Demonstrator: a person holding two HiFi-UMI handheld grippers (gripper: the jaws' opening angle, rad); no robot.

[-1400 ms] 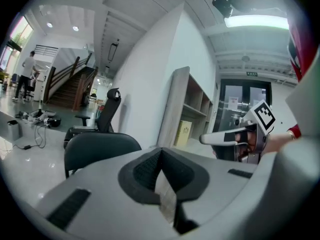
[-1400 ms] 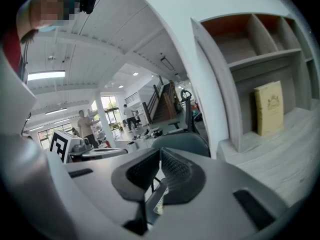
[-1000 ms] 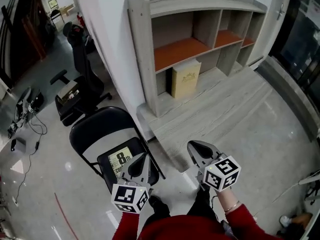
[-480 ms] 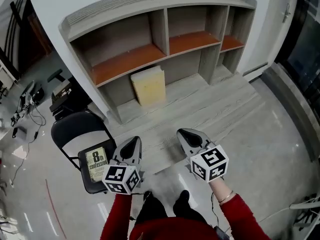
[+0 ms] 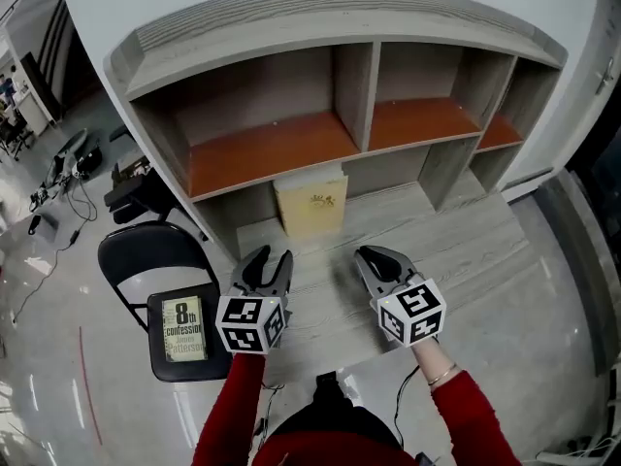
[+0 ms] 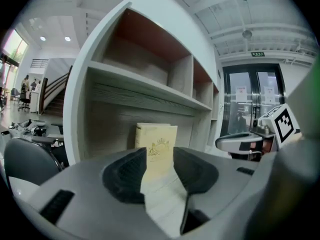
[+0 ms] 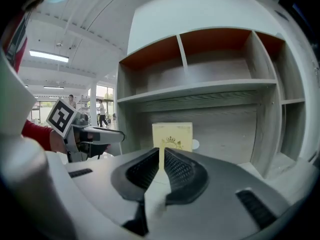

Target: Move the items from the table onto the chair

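Observation:
A pale yellow book point(image 5: 312, 205) stands upright on the grey wooden table point(image 5: 466, 250), under the lowest shelf. To the left, a black folding chair point(image 5: 136, 255) carries a paperback book point(image 5: 182, 327) flat on its seat. My left gripper point(image 5: 267, 265) hovers over the table's front edge and points at the yellow book point(image 6: 156, 144). Its jaws have just been opening and nothing is between them. My right gripper point(image 5: 376, 260) is beside it, shut and empty, also aimed at the yellow book point(image 7: 172, 135). Both are well short of the book.
A grey shelf unit point(image 5: 349, 27) with orange shelf boards rises at the back of the table, its compartments bare. An office chair and cables point(image 5: 126, 187) stand on the glossy floor to the left. Glass doors point(image 6: 250, 109) are off to the right.
Both grippers swung from over the chair to the table, now in front of the yellow book. The left jaws, shut before, stand apart. The paperback stays on the chair seat.

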